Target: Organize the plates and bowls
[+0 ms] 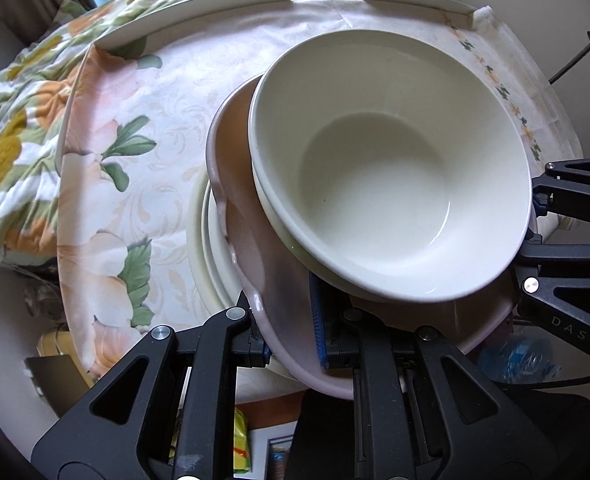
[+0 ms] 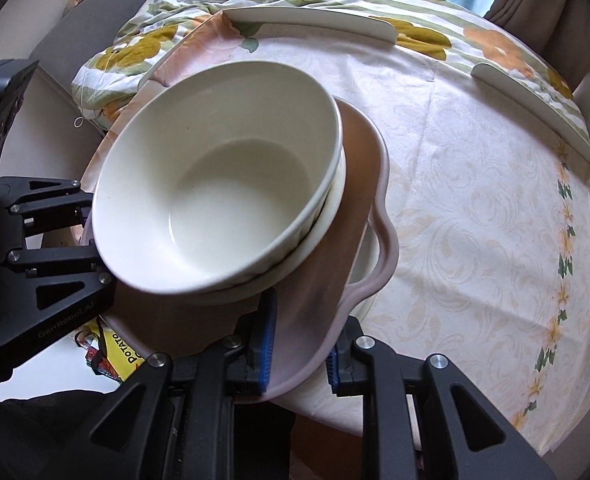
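Observation:
A pink wavy-rimmed plate [image 1: 263, 272] [image 2: 359, 184] carries two nested cream bowls [image 1: 387, 168] [image 2: 223, 192], the upper one empty. My left gripper [image 1: 289, 336] is shut on the plate's near rim, its blue pads clamping the edge. My right gripper [image 2: 301, 354] is shut on the opposite rim. Each gripper shows in the other's view: the right gripper [image 1: 543, 220] at the right edge, the left gripper [image 2: 87, 232] at the left edge. Under the pink plate lies a stack of cream plates [image 1: 207, 240] [image 2: 369, 268] on the table.
The round table has a pale floral tablecloth [image 1: 143, 168] [image 2: 475, 220]. White curved rails [image 1: 199, 12] [image 2: 311, 20] line its far edge, over a flowered quilt [image 1: 11, 132]. A water bottle [image 1: 515, 356] and a yellow packet [image 2: 123, 352] lie below the table edge.

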